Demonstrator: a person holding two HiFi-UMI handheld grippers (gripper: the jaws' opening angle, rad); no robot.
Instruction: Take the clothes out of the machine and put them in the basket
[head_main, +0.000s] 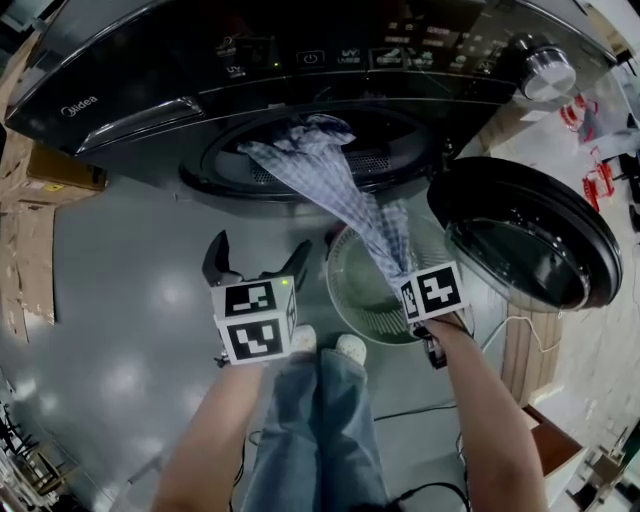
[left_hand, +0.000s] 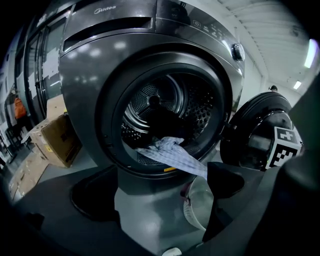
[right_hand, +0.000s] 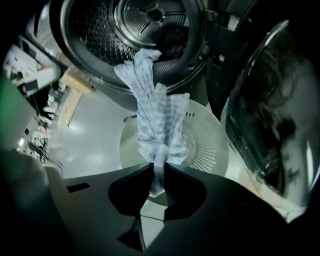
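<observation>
A blue-and-white checked cloth (head_main: 340, 185) stretches from the drum opening of the dark washing machine (head_main: 300, 150) down to my right gripper (right_hand: 156, 172). That gripper points downward and is shut on the cloth's lower end, just above the round pale basket (head_main: 360, 295) on the floor. One end of the cloth (right_hand: 152, 110) still lies over the drum's rim. My left gripper (head_main: 255, 262) hangs open and empty to the left of the basket, facing the drum (left_hand: 155, 110). A dark garment shows inside the drum.
The round machine door (head_main: 530, 235) stands open to the right of the basket. Cardboard boxes (head_main: 30, 230) sit against the machine's left side. The person's legs and white shoes (head_main: 325, 345) are right behind the basket. Cables trail on the grey floor.
</observation>
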